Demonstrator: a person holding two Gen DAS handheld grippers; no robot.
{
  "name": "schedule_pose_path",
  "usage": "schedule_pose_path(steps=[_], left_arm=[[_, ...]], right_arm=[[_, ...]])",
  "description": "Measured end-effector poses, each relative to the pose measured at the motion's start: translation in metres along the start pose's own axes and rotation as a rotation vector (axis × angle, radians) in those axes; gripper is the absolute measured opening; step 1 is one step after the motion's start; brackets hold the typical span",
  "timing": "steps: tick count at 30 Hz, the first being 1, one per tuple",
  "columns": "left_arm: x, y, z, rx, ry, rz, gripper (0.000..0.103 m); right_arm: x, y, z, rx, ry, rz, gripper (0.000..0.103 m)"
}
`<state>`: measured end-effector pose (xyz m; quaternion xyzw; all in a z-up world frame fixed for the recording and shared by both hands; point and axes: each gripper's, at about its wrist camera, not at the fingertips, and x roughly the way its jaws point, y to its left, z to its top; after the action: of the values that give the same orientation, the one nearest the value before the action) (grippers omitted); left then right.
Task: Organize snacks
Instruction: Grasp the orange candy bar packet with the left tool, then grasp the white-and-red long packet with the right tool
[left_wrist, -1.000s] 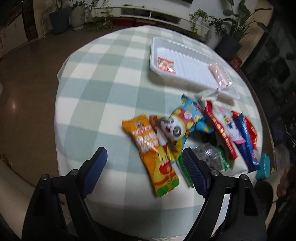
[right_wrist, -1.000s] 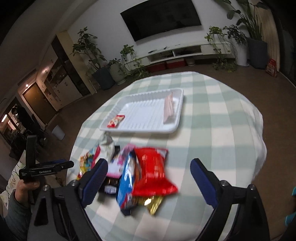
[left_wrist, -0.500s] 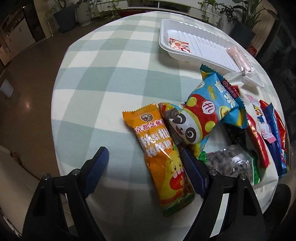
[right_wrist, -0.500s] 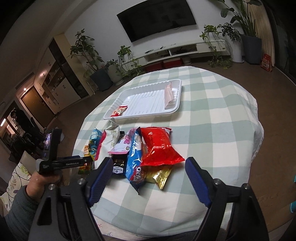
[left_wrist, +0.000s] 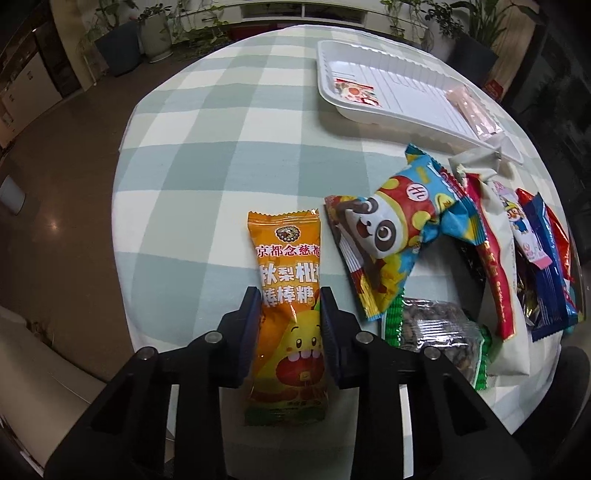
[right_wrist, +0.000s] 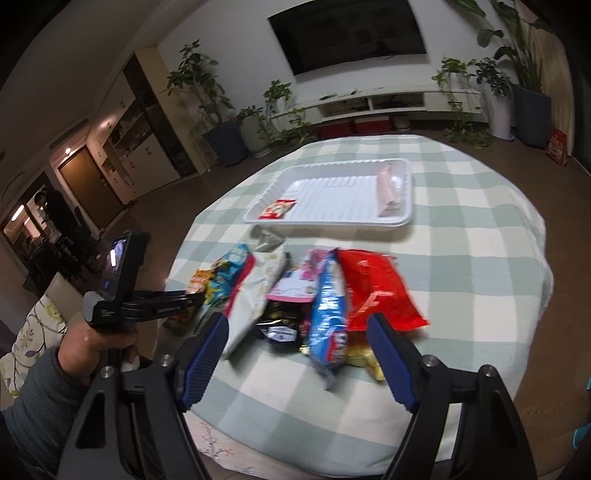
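Note:
My left gripper (left_wrist: 289, 295) is shut on the orange candy packet (left_wrist: 286, 258), which lies at the near left of the round checked table (left_wrist: 207, 155). Beside it lie a panda snack bag (left_wrist: 391, 225), a bag of seeds (left_wrist: 436, 332) and several more packets. The white tray (left_wrist: 413, 92) at the far side holds a small red packet (left_wrist: 356, 90) and a pink packet (left_wrist: 472, 110). My right gripper (right_wrist: 299, 343) is open and empty, above the near end of the blue packet (right_wrist: 328, 314) and red bag (right_wrist: 373, 291). The tray (right_wrist: 332, 195) lies beyond.
The left gripper's body and the hand holding it (right_wrist: 122, 291) show at the left of the right wrist view. Potted plants (right_wrist: 225, 129), a TV shelf (right_wrist: 399, 103) and brown floor surround the table. The table edge is close below both grippers.
My left gripper has closed on the orange packet's lower half. My right gripper has moved in lower over the snack pile and stays open.

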<state>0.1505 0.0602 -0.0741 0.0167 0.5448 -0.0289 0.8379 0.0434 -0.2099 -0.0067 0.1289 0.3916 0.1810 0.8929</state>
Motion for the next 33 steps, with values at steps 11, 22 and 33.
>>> schedule_pose_path(steps=[11,22,33], left_arm=[[-0.001,0.013,-0.002,-0.014,-0.006,-0.097,0.027],[0.0,0.014,-0.004,-0.013,-0.022,-0.119,0.027],[-0.001,0.013,-0.005,-0.009,-0.026,-0.119,0.027]], right_arm=[[0.082,0.045,0.017,0.058,0.197,0.044,0.064],[0.139,0.045,0.03,0.094,0.283,-0.073,0.063],[0.175,0.045,0.032,0.048,0.367,-0.104,0.045]])
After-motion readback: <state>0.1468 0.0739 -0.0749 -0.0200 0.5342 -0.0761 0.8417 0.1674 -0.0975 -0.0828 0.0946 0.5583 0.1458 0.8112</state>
